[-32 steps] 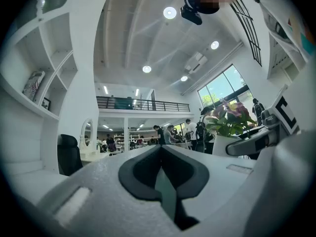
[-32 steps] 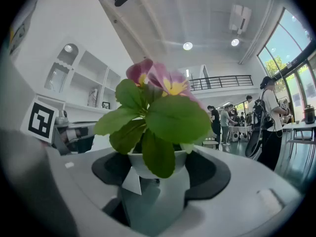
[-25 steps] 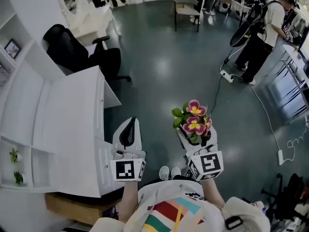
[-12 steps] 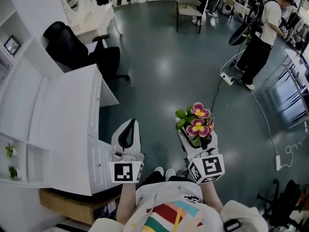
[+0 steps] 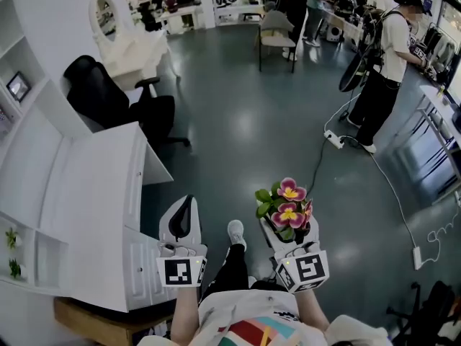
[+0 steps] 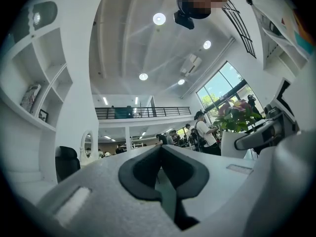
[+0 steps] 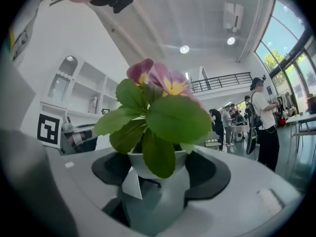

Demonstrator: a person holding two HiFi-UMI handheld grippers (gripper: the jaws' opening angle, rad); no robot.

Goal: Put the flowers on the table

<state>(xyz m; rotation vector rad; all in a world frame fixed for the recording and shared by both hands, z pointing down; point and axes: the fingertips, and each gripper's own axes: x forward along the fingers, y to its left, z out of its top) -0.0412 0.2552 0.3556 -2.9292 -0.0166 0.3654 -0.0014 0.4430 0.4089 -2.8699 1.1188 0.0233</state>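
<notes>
The head view looks steeply down from head height, with the left gripper point(image 5: 186, 204) and right gripper point(image 5: 288, 231) near its bottom edge and the floor point(image 5: 245, 114) beyond. Each gripper view sits close behind its own jaws and faces forward, taking in the ceiling point(image 6: 128, 38). The left gripper view catches the flowers point(image 6: 237, 113) at its right edge; all three views share the standing person point(image 7: 261, 115)

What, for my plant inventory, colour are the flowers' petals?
The flowers are pink with yellow centres; clearest in right gripper view.
</notes>
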